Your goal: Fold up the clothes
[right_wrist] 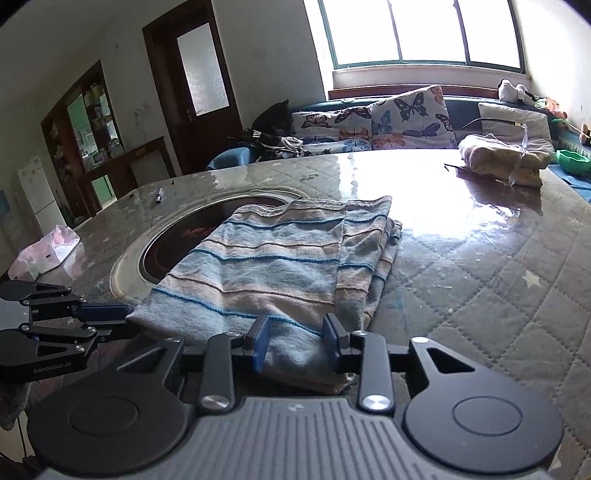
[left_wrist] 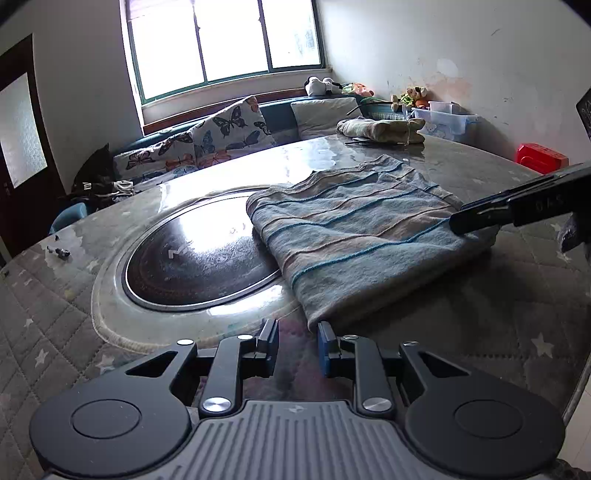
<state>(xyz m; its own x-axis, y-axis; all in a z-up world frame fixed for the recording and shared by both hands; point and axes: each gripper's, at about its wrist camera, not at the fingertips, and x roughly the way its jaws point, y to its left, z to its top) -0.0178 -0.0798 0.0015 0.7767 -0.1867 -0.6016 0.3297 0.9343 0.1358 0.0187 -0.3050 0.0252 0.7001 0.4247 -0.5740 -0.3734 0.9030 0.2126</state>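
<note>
The left gripper (left_wrist: 297, 345) fills the bottom of its view, jaws parted with only tabletop between them — the striped cloth (left_wrist: 354, 236) begins just beyond its right pad. The right gripper (right_wrist: 295, 345) straddles the cloth's near edge, likely to pin or lift it; whether its pads truly pinch is hard to tell. The cloth lies folded at frame centre, partly over the table's (right_wrist: 480, 277) dark round inset (left_wrist: 199, 266).

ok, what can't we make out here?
- Left tongs: grip on striped cloth corner, both views; fingertips hide contact.
- Cloth's lower layers, right wrist view; top fold covers them.
- Outside the window, both views; glare.
- Small dark bits, left wrist view; too small.
</note>
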